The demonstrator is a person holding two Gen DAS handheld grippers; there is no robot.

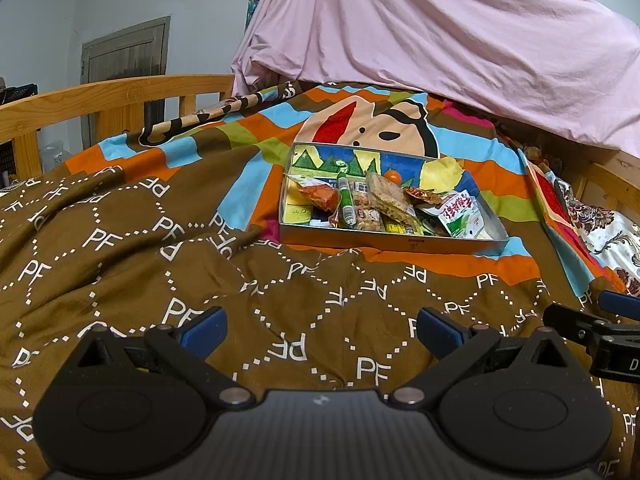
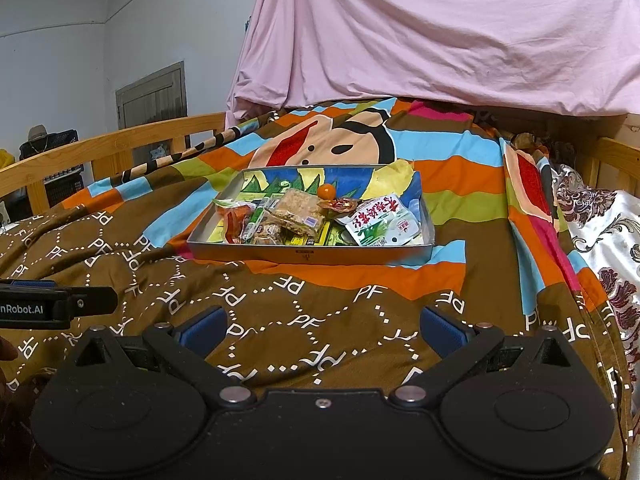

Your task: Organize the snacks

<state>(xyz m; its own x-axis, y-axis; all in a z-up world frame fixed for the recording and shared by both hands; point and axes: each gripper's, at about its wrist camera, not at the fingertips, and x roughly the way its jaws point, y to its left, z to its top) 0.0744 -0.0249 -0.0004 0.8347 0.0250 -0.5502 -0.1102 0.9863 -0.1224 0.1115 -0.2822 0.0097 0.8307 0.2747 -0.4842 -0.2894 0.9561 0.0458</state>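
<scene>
A shallow silver box (image 1: 392, 243) (image 2: 308, 255) lies on the bed ahead of both grippers. It holds several snacks: an orange packet (image 1: 320, 196) (image 2: 236, 220), a green tube (image 1: 346, 202), a clear pack of brown biscuits (image 1: 390, 198) (image 2: 298, 210), a white and green pouch (image 1: 460, 214) (image 2: 380, 222) and a small orange ball (image 1: 393, 177) (image 2: 327, 191). My left gripper (image 1: 322, 330) is open and empty, well short of the box. My right gripper (image 2: 323, 330) is open and empty too, also short of the box.
A brown patterned blanket (image 1: 160, 264) (image 2: 280, 308) with a striped cartoon part covers the bed. A pink sheet (image 1: 440, 28) (image 2: 440, 32) hangs behind the box. Wooden bed rails (image 1: 100, 100) (image 2: 120, 144) stand at left. A flowered cloth (image 2: 600, 240) lies at right.
</scene>
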